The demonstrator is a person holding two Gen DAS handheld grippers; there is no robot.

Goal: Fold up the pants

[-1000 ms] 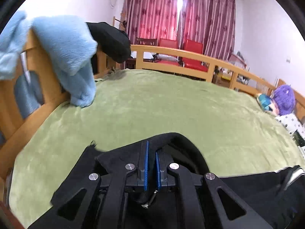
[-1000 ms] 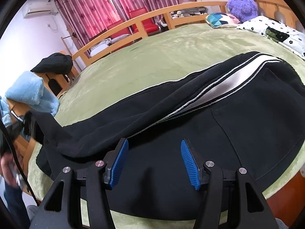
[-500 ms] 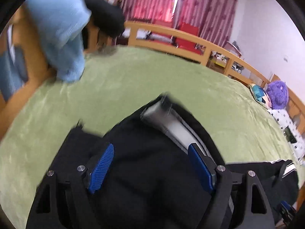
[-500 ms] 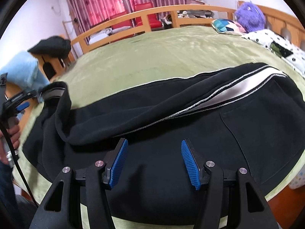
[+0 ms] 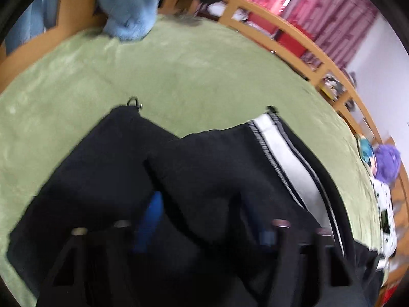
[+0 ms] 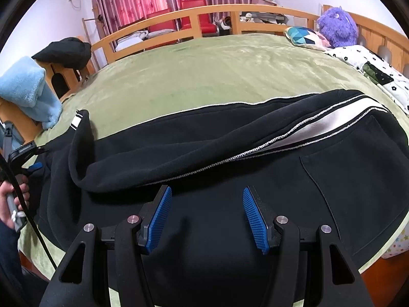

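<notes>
A wide bed [image 6: 230, 71] covered by a green plush blanket is seen, framed by a wooden rail. Black pants [image 6: 230, 158] with a white side stripe edged in dotted trim are spread lengthwise across the near part of the bed, one leg lying loosely over the other, with a patch pocket visible toward the right. At the left end, the cuffs are bunched and slightly raised. A light blue towel [image 6: 28, 89] is draped over the wooden frame at the far left, and a black garment [image 6: 64, 51] is heaped on the rail beside it. A purple plush toy [image 6: 337, 25] and a patterned cushion [image 6: 304, 34] are set at the far right corner. The right tool [image 6: 204, 217] is held just above the pants with its blue pads spread apart and nothing between them. The left tool [image 5: 204, 220] is seen blurred, its jaws having just been closing with a fold of the pants between the pads; whether the cloth is pressed cannot be told.
</notes>
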